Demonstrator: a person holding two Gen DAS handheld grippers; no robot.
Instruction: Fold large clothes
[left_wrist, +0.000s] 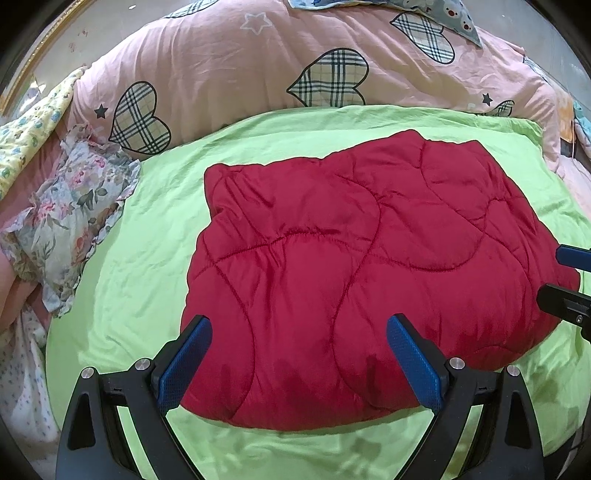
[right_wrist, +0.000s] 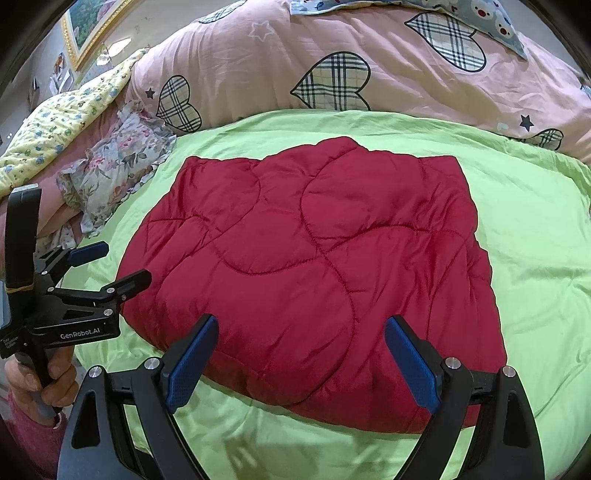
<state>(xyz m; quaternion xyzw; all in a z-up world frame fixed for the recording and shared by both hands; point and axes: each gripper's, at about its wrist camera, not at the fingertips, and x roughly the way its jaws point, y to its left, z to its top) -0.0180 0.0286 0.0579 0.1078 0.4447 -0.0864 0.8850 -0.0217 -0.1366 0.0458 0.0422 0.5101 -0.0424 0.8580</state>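
The red quilted garment (left_wrist: 369, 266) lies already folded into a thick, roughly rectangular bundle in the middle of the green sheet (left_wrist: 140, 258) on the bed. Judging from its compact shape, the folding looks finished or nearly so; at most one more fold or some tidying remains.

In the left wrist view its long axis runs from about 8 o'clock to 2 o'clock, the neater straight edge lying toward 12 o'clock.

The left tool (left_wrist: 299, 360) and right tool (right_wrist: 300, 360) both hover over the near edge, jaws wide apart, gripping nothing.
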